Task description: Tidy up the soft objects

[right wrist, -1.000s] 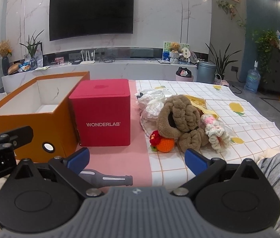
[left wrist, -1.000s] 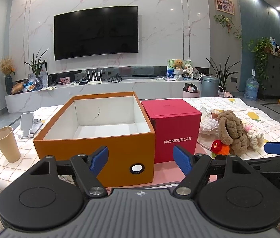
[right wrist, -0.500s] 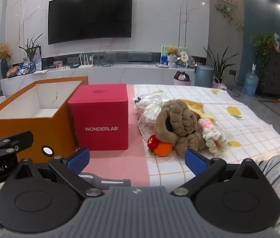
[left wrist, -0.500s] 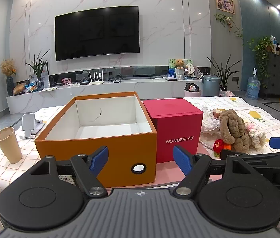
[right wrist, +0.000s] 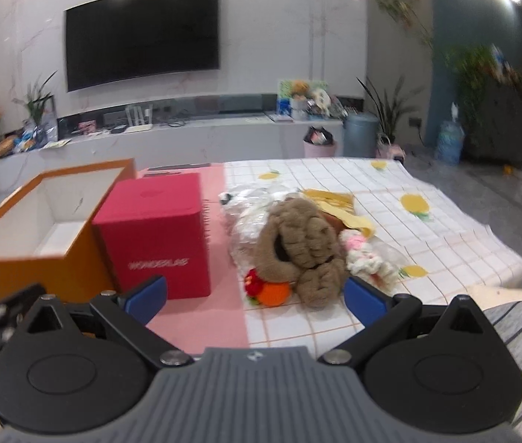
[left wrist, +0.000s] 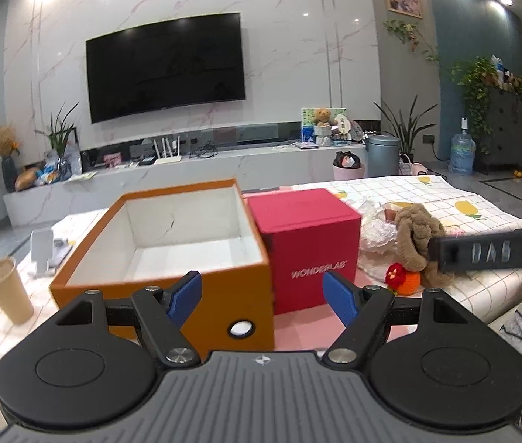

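Note:
A pile of soft toys lies on the checked cloth: a brown knitted plush (right wrist: 301,247) (left wrist: 416,236), a small orange-and-red crochet piece (right wrist: 272,289) (left wrist: 405,278) and a pink-white crochet piece (right wrist: 364,258). An open orange box (left wrist: 165,284) (right wrist: 21,262) with a bare white inside stands left of a closed red WONDERLAB box (left wrist: 309,251) (right wrist: 161,240). My left gripper (left wrist: 263,297) hangs open in front of the two boxes, holding nothing. My right gripper (right wrist: 257,297) is open too, just short of the toy pile.
Crinkled clear plastic bags (right wrist: 246,214) and a yellow packet (right wrist: 338,206) lie behind the toys. A paper cup (left wrist: 6,291) and a white phone stand (left wrist: 41,251) sit at the far left. A striped sleeve (right wrist: 519,336) shows at the right edge.
Both grippers have risen and moved forward. The right one has closed in on the toy pile, and its finger now crosses in front of the brown plush in the left wrist view.

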Available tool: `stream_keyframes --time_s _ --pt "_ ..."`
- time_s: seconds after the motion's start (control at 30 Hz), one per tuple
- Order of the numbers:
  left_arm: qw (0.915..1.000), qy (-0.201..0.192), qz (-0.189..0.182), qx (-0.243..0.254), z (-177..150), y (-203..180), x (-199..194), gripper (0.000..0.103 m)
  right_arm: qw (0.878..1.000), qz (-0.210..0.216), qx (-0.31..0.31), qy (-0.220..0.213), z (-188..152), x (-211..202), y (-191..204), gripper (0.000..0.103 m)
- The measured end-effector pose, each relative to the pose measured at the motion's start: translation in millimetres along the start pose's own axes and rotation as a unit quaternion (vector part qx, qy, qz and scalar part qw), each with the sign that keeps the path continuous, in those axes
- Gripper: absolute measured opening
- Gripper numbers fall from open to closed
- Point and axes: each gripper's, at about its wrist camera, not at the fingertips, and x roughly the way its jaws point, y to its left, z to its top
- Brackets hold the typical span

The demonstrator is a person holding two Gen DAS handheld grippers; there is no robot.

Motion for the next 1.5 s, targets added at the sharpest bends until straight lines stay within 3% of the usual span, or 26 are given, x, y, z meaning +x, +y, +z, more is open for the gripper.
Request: stream_keyframes --time_s 0.1,0.37,0.43,0.53,0.7,0.73,0.8,0.93,1.03,1.1,1.23,1.33,1.43,1.5 --pt "0.9998 0.005 -0.014 0.012 6 -11 6 0.088 1.000 -0.009 0.013 0.006 19 10 -19 0.100" --pt "0.9949 0.014 -0.052 0.086 10 -56 41 0.089 0.996 -0.006 0.019 0.081 57 61 -62 0.100" --pt "0.9914 0.025 -0.082 0.098 4 -64 51 0.089 0.992 0.018 0.004 0.122 61 83 -64 0.100" --pt "0.9833 0.039 -0.127 0.124 -9 -74 67 0.090 0.987 0.022 -0.021 0.160 62 109 -59 0.100" --pt "0.9750 0.044 -0.151 0.157 -23 -90 92 0.090 0.978 0.052 -0.034 0.197 71 149 -38 0.100" --pt "0.9745 0.049 -0.152 0.158 -24 -92 98 0.090 0.974 0.055 -0.048 0.213 71 160 -31 0.098" --pt "0.9727 0.058 -0.162 0.156 -28 -92 107 0.090 0.968 0.053 -0.077 0.233 69 177 -22 0.081" --pt "0.9666 0.063 -0.181 0.169 -36 -89 116 0.090 0.965 0.043 -0.125 0.228 63 194 -15 0.079" --pt "0.9667 0.067 -0.190 0.158 -36 -87 124 0.090 0.964 0.034 -0.157 0.214 57 193 -11 0.078" --pt "0.9685 0.060 -0.191 0.149 -34 -88 128 0.090 0.965 0.033 -0.163 0.203 56 190 -13 0.072" --pt "0.9695 0.040 -0.196 0.142 -28 -95 130 0.090 0.971 0.025 -0.149 0.186 57 186 -26 0.048" --pt "0.9668 0.034 -0.208 0.145 -24 -106 133 0.090 0.971 0.048 -0.143 0.185 58 180 -36 0.047" --pt "0.9628 0.026 -0.224 0.149 -24 -117 137 0.091 0.976 0.061 -0.100 0.185 62 175 -49 0.058" --pt "0.9627 0.019 -0.218 0.160 -27 -125 143 0.091 0.978 0.066 -0.089 0.179 64 172 -53 0.058"
